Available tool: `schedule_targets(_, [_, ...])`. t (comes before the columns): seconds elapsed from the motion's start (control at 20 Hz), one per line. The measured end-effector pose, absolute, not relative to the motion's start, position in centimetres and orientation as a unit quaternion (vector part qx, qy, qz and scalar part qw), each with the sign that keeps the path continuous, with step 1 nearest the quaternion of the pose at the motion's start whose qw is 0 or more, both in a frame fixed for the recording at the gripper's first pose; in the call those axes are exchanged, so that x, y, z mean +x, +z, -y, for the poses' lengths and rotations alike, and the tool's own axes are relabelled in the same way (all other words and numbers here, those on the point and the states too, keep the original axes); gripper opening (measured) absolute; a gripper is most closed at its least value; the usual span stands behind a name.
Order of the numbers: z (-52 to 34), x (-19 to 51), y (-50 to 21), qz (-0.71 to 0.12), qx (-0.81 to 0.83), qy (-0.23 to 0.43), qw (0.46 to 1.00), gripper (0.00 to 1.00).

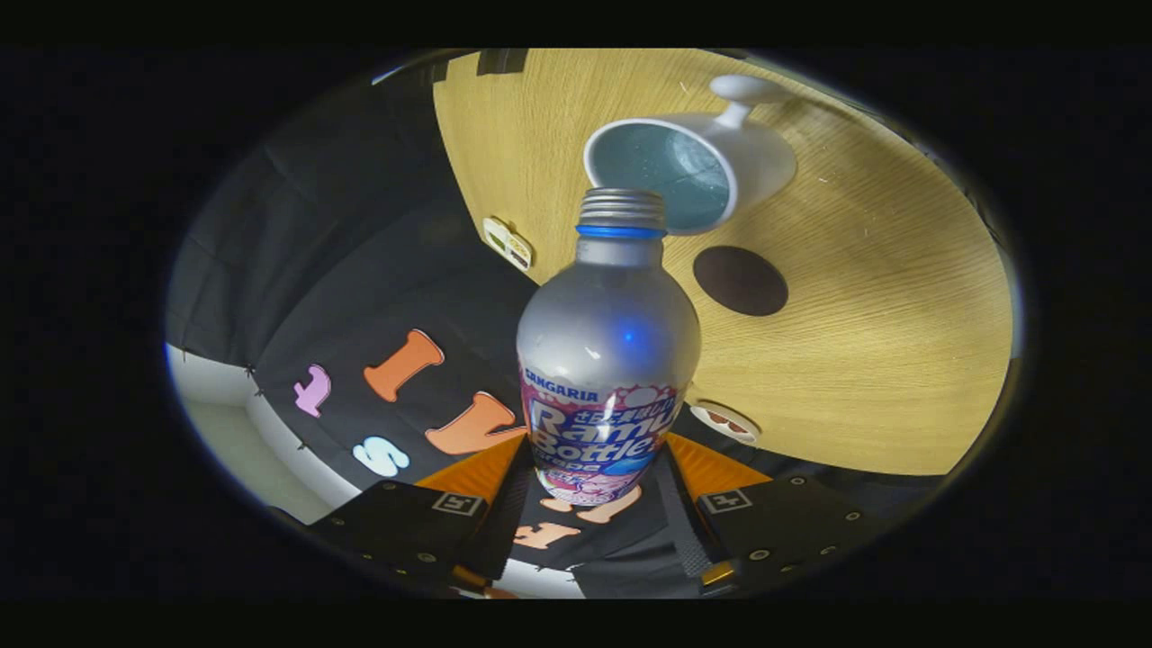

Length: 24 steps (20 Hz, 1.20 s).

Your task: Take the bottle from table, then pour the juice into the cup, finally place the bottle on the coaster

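Note:
My gripper (594, 490) is shut on a silver metal bottle (607, 360) with a blue neck ring and a pink-and-purple label, both fingers pressing its lower body. The bottle is lifted off the table and tipped forward, its uncapped threaded mouth (623, 202) right at the near rim of a white cup (720, 162). The cup has a handle on its far side and a bluish-grey inside. No stream of juice is visible. A round dark coaster (740, 280) lies on the wooden table (882, 342) just beside the bottle's shoulder, nearer to me than the cup.
Two small stickers (508, 243) (724, 421) mark the table's near edge. Beyond that edge the booth's black cloth hangs down to a pale floor (225, 432). Bare wood stretches past the coaster and the cup.

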<state>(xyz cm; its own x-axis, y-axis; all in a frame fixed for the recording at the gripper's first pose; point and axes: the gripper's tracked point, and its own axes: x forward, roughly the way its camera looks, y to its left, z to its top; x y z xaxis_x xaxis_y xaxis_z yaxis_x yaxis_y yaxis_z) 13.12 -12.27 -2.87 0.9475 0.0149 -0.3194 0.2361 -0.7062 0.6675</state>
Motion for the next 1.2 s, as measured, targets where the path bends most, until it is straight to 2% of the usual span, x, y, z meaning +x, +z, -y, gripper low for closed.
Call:
schedule_targets(0.4, [12.1, 13.0, -3.6, -0.074, 0.913, -0.15, 0.372, 0.73])
schedule_targets(0.65, [11.9, 13.4, -4.9, -0.079, 0.892, -0.165, 0.413, 0.72])
schedule_targets(0.75, [11.3, 13.4, -6.0, -0.098, 0.87, -0.175, 0.45, 0.72])
schedule_targets(0.95, [11.0, 13.2, -8.4, -0.139, 0.784, -0.202, 0.57, 0.72])
schedule_targets(1.2, [12.3, 12.4, -9.3, -0.154, 0.681, -0.223, 0.681, 0.72])
